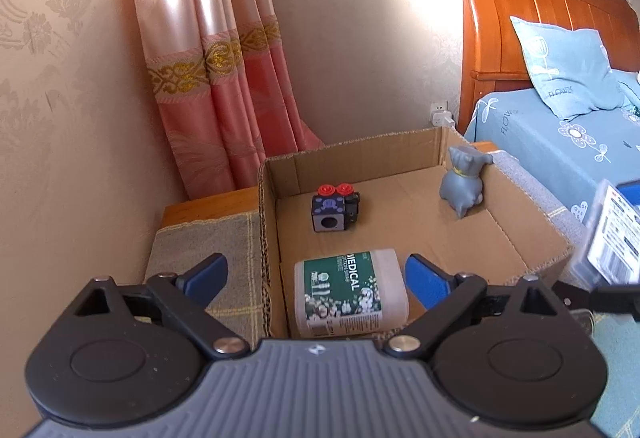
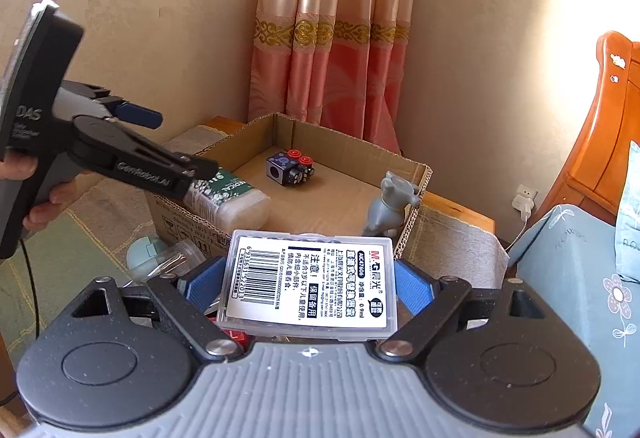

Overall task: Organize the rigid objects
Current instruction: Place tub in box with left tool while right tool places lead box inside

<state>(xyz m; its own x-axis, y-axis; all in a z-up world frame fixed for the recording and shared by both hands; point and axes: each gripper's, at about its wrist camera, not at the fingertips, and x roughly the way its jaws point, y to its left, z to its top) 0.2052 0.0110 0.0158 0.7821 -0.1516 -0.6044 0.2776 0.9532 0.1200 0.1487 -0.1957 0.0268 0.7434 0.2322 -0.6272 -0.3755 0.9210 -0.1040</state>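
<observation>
A cardboard box point(image 1: 520, 213) point(image 2: 414, 173) holds a dark cube toy with red buttons point(image 1: 334, 211) point(image 2: 290, 167), a grey dog figurine point(image 1: 460, 181) point(image 2: 390, 203) and a medical cotton swab container point(image 1: 348, 292) point(image 2: 236, 199) lying on its side. My left gripper point(image 1: 316, 276) is open and empty, just above that container; it also shows in the right wrist view point(image 2: 176, 145). My right gripper point(image 2: 310, 288) is shut on a clear plastic case with a barcode label point(image 2: 310, 284), held in front of the box; the case also shows in the left wrist view point(image 1: 610, 234).
The box stands on a cloth-covered wooden nightstand point(image 1: 208, 242). A pink curtain point(image 1: 224, 85) hangs behind. A bed with blue sheets point(image 1: 560, 141) and wooden headboard is at the right. A pale green item and a clear container point(image 2: 160, 256) lie in front of the box.
</observation>
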